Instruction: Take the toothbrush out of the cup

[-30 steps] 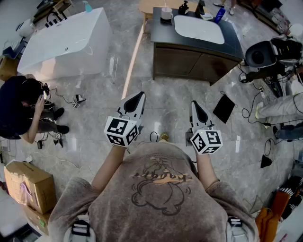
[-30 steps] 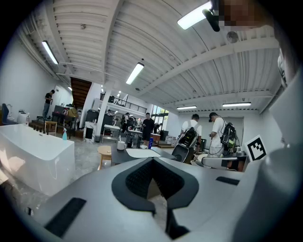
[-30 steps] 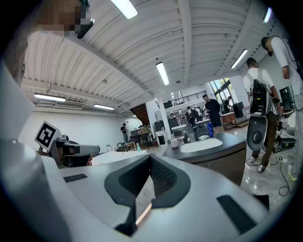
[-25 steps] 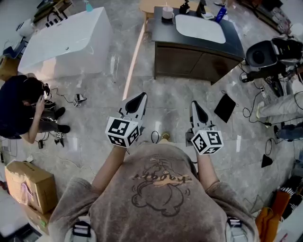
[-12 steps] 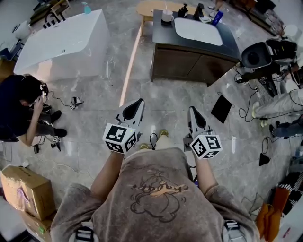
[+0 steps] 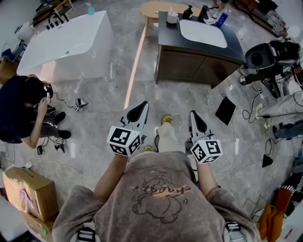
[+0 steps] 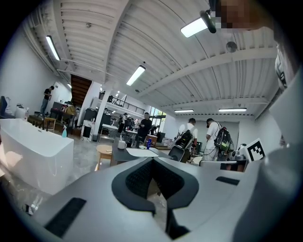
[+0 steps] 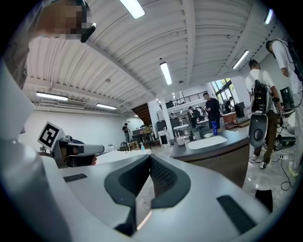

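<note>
A white cup (image 6: 173, 18) stands on the far left corner of the dark vanity top (image 6: 165, 35), beside the white basin (image 6: 202, 33). A thin toothbrush (image 6: 171, 9) sticks up out of it. The cup is far ahead in both gripper views, small (image 7: 122, 144) and at the counter's left end (image 8: 180, 140). My left gripper (image 6: 140, 108) and right gripper (image 6: 195, 116) are held out level over the floor, well short of the vanity. Both are shut with nothing between the jaws.
A white bathtub (image 6: 66, 40) stands at the far left, with a round wooden stool (image 6: 154, 8) beside the vanity. A person crouches at left (image 6: 23, 106) near a cardboard box (image 6: 26, 186). A camera rig (image 6: 265, 54), cables and a black tablet (image 6: 226, 109) lie at right. Bottles (image 6: 222, 18) stand behind the basin.
Both grippers have moved forward over the floor with my steps, still shut. A leg and shoe now show between them.
</note>
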